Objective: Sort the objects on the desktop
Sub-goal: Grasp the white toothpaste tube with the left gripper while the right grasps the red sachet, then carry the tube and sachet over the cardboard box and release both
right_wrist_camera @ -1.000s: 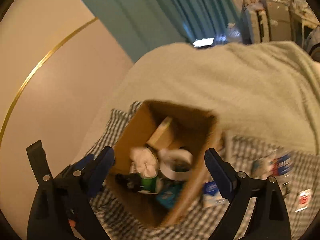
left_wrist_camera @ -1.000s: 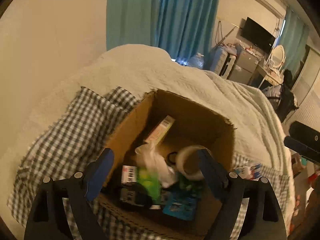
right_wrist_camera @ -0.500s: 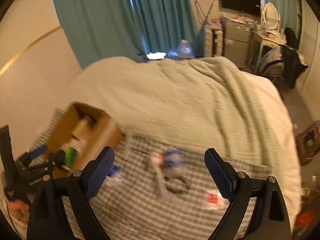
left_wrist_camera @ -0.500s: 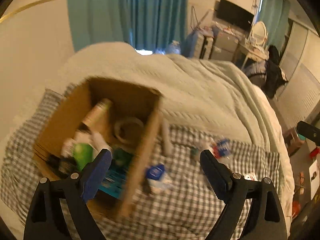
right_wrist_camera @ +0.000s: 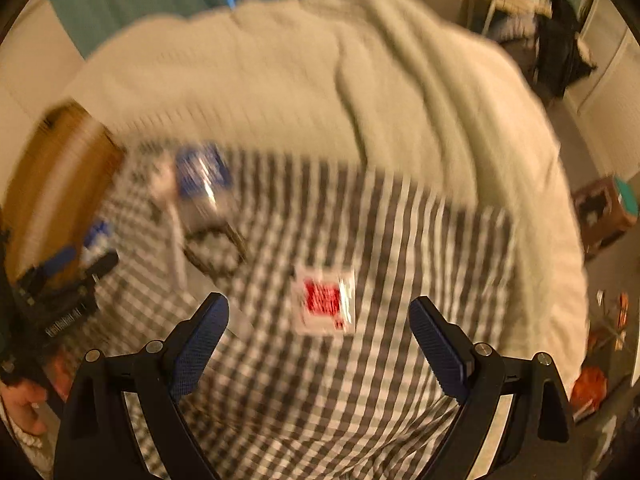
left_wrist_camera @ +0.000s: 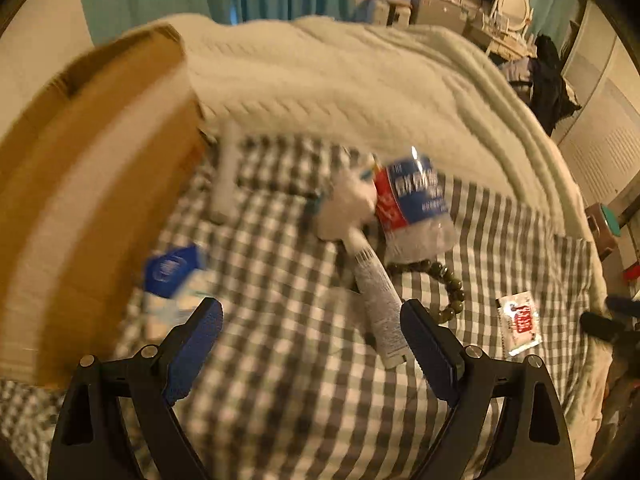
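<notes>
Left wrist view, left tongs (left_wrist_camera: 310, 344): spread wide with nothing between them, hanging over the checked cloth (left_wrist_camera: 288, 392), probably so they can drop onto whichever item is chosen.
Left wrist view, cardboard box (left_wrist_camera: 80, 184): stands at the cloth's left edge, near the loose items, so judged to be where sorted things go; its inside is hidden from here.
Left wrist view, loose items: a blue-and-white packet (left_wrist_camera: 176, 276) lies just beside the box wall; a white tube (left_wrist_camera: 378, 300) runs lengthwise toward the right finger; a crumpled plastic bottle (left_wrist_camera: 416, 204) with a blue and red label lies on its side above it, touching a bead bracelet (left_wrist_camera: 444, 280); a red-printed sachet (left_wrist_camera: 518, 324) sits apart at the right.
Right wrist view, right tongs (right_wrist_camera: 318, 340): also wide open and empty, centred just under the sachet (right_wrist_camera: 324, 300), which suggests it is the next pick.
Right wrist view, remainder: heavily blurred; box (right_wrist_camera: 52, 184) at far left, bottle (right_wrist_camera: 202, 184) nearby, left tongs (right_wrist_camera: 76, 268) beside the box.
Task state: several items remain on the cloth, so sorting looks unfinished.
</notes>
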A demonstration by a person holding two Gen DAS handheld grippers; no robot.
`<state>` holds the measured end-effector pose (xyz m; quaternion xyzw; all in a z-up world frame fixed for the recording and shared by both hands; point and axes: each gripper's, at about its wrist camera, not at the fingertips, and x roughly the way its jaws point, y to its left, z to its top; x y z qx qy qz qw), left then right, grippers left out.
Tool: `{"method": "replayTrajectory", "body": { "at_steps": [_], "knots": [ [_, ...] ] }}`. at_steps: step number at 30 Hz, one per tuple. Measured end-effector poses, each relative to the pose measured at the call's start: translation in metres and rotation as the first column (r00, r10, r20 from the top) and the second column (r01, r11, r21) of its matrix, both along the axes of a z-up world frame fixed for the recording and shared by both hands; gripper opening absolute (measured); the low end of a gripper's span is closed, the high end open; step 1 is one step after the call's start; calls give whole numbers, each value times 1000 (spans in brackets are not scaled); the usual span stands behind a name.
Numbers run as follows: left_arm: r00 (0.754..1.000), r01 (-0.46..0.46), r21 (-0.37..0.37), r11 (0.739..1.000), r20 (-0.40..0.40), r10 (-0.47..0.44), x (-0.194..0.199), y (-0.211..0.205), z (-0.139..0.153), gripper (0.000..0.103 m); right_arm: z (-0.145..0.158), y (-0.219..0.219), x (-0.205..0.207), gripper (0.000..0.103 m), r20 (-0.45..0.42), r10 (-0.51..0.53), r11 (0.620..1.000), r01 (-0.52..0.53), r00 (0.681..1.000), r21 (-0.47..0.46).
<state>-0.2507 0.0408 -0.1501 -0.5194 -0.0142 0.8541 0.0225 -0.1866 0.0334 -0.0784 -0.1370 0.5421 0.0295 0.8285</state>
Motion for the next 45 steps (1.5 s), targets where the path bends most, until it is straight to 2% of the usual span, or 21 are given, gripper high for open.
{"method": "replayTrajectory", "body": {
  "at_steps": [3,10,11,12,13,14,16,17,18,22,27,32,35,38,40,42,45],
  "knots": [
    [1000,12,6,1000,21,-12,-7,10,-19,93,-30,-15,11,92,-51,-31,999,30,998,-13],
    [996,-9,29,1000,89,6,-29,18,-54,91,-60,-15,27,91,-109,-3,1000,1,994,-21],
    [996,-12,36,999,93,9,-31,18,-56,88,-65,-15,28,87,-122,3,1000,-6,993,-18],
    [995,-8,42,999,95,4,-31,18,-58,83,-69,-14,28,83,-136,11,1000,-13,991,-18],
    [996,1,45,999,93,-5,-32,18,-59,79,-74,-13,28,74,-155,10,1000,-14,988,-23],
    [996,16,48,999,84,-20,-31,20,-58,72,-80,-13,27,59,-174,10,999,-16,985,-32],
    [995,49,67,997,79,-55,-31,22,-54,37,-84,-11,22,49,-181,19,998,-30,983,-56],
    [994,67,82,994,84,-74,-30,23,-52,28,-84,-9,21,44,-180,28,997,-41,983,-70],
    [993,77,92,993,86,-85,-29,23,-50,24,-82,-6,18,43,-176,39,995,-55,984,-86],
    [990,120,92,989,65,-126,-18,19,-37,23,-65,4,9,40,-142,66,990,-83,988,-117],
    [993,116,124,985,19,-120,-5,-6,-3,23,-31,16,-7,40,-104,59,992,-70,993,-105],
    [995,85,151,985,-57,-78,1,-45,56,23,28,62,-32,40,0,114,992,-113,994,-56],
    [992,47,171,984,-124,-26,0,-78,103,23,74,120,-47,40,96,188,982,-188,978,-9],
    [981,11,184,983,-193,25,5,-112,147,23,111,188,-68,40,191,260,961,-274,947,48],
    [971,-14,154,988,-235,51,13,-142,178,23,126,231,-84,40,223,310,939,-334,924,77],
    [967,-44,117,992,-246,72,14,-167,197,23,135,276,-92,40,239,350,916,-385,906,116],
    [962,-99,92,991,-245,119,22,-209,210,23,131,325,-106,40,260,383,889,-430,887,158]
  ]
}}
